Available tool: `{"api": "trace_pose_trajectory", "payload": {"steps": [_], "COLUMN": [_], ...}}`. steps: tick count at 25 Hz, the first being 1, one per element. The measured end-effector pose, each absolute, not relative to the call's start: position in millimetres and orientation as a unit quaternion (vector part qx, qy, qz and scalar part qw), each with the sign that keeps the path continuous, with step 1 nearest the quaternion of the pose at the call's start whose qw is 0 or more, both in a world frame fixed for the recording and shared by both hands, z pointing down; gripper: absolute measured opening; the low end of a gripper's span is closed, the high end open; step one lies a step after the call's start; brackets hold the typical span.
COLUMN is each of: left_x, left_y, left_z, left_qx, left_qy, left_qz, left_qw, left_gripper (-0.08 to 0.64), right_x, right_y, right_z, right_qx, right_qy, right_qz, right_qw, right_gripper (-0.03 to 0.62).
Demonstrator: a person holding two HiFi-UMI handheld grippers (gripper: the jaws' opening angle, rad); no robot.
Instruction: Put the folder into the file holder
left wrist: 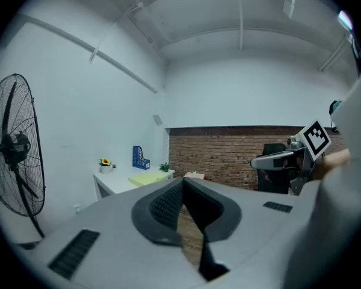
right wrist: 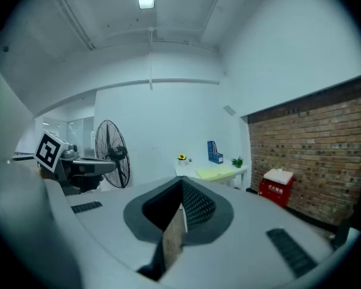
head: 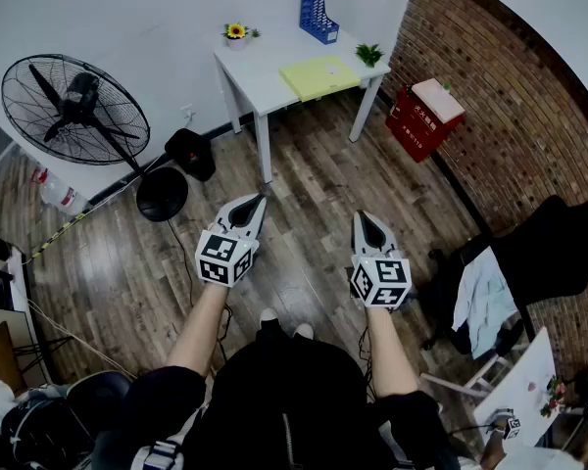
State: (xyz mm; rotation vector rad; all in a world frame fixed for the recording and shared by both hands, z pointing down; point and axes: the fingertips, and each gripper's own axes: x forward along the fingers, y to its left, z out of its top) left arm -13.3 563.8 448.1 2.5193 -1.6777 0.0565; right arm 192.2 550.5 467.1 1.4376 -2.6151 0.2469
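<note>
The yellow folder [head: 318,74] lies flat on a white table [head: 260,67] far ahead of me. The blue file holder [head: 318,13] stands upright at the table's back edge, beyond the folder. My left gripper [head: 259,202] and right gripper [head: 362,217] are held side by side over the wooden floor, well short of the table, both pointing towards it. Both are shut with nothing between their jaws. The left gripper view shows the folder [left wrist: 147,178] and holder [left wrist: 140,158] small in the distance. They also appear in the right gripper view, folder [right wrist: 215,173] and holder [right wrist: 215,152].
A black standing fan [head: 78,111] is at the left. By the brick wall sits a red box [head: 426,116], and a dark chair with cloth on it [head: 529,258] is at the right. A potted flower [head: 236,33] and a small plant [head: 369,55] stand on the table.
</note>
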Motion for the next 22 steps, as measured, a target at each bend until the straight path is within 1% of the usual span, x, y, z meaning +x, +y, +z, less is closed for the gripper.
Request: {"api": "trace_pose_trajectory", "payload": {"steps": [7,11,12,17,20,21,22], "left_x": [-18,-23,-25,-32,-39,-41,-43], "left_y": [569,569,568,562,560,558,557], "left_z": [449,451,451,455,458,459,459], "left_qx": [0.83,0.828,0.829,0.83,0.83,0.831,0.831], "left_qy": [-0.555,-0.557,-0.556,-0.554,-0.553,-0.552,-0.551], "left_qz": [0.02,0.02,0.021,0.023,0.024,0.023,0.023], "left_qw": [0.057,0.059,0.059,0.062,0.066,0.067,0.068], "left_gripper": [0.025,0.025,0.025,0.025,0.025,0.025,0.025], "right_x": [187,186,185,180,177,176,175], "right_y": [556,556,555,549,545,544,542], "right_z": [460,460,460,464,468,469,470], "right_qx": [0.473,0.471,0.47,0.467,0.469,0.472,0.475], "right_qy": [-0.876,-0.877,-0.878,-0.879,-0.877,-0.875,-0.874], "right_qz": [0.085,0.081,0.081,0.091,0.1,0.1,0.098], "right_qw": [0.046,0.045,0.047,0.048,0.039,0.04,0.042], "right_gripper": [0.008,0.015,0.052,0.172,0.261,0.286,0.297]}}
